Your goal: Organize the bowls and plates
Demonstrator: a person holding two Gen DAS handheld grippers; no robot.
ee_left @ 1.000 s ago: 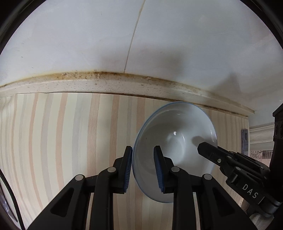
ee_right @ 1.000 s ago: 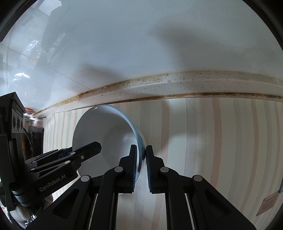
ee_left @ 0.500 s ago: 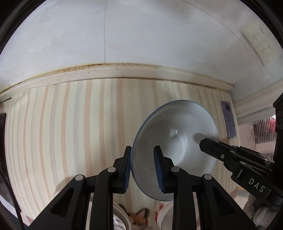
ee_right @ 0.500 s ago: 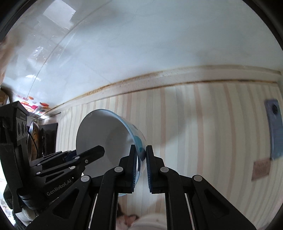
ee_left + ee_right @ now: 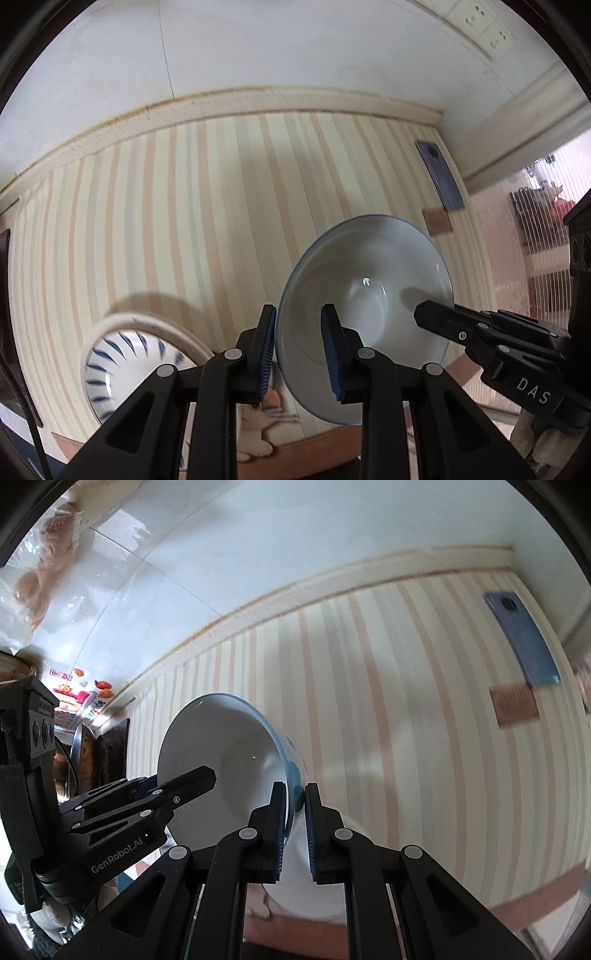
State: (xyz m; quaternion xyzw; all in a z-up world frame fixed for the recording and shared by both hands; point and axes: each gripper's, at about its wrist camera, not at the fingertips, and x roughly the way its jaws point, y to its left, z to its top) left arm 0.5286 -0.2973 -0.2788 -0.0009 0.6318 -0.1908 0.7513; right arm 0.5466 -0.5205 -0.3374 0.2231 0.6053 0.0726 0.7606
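Note:
A white bowl with a blue rim is held in the air between both grippers, tilted on its side. My left gripper is shut on its left rim, one finger inside, one outside. My right gripper is shut on the opposite rim of the same bowl. Each gripper shows in the other's view, the right one and the left one. A plate with blue dashes lies on the striped table at lower left. A white dish lies under the right fingers.
The striped tablecloth runs to a white wall with a stained trim. A blue phone and a brown card lie at the table's far right. A glass door is at right. Dark cookware stands at the left.
Both grippers have tilted downward with the bowl. More of the table has come into view, with the blue-dashed plate and the white dish now below.

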